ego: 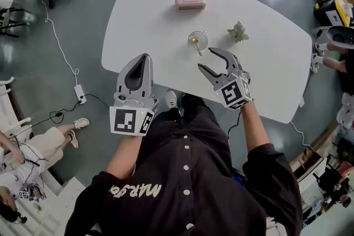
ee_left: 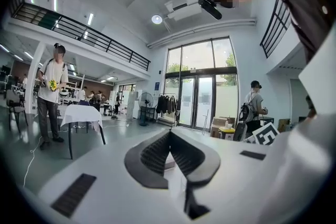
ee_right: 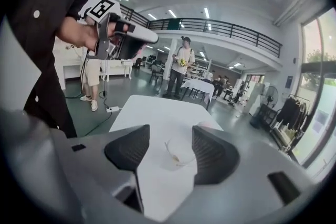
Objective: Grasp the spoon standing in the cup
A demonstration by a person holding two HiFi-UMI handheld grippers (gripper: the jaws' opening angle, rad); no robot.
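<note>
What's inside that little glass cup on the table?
A spoon stands in the cup, its handle leaning over the rim toward the right claw. The cup is clear, but whether any liquid is inside is too small to tell.

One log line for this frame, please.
phase: pre-grasp | right gripper: open, short of cup | spoon: in cup, ungrasped | left gripper: shut, empty

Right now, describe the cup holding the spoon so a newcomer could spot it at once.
Look at the white table; near its middle, just ahead of the open right gripper, stands a clear cup. Unlike the pink box beyond it and the green plant to its right, it is see-through and holds a gold spoon.
</note>
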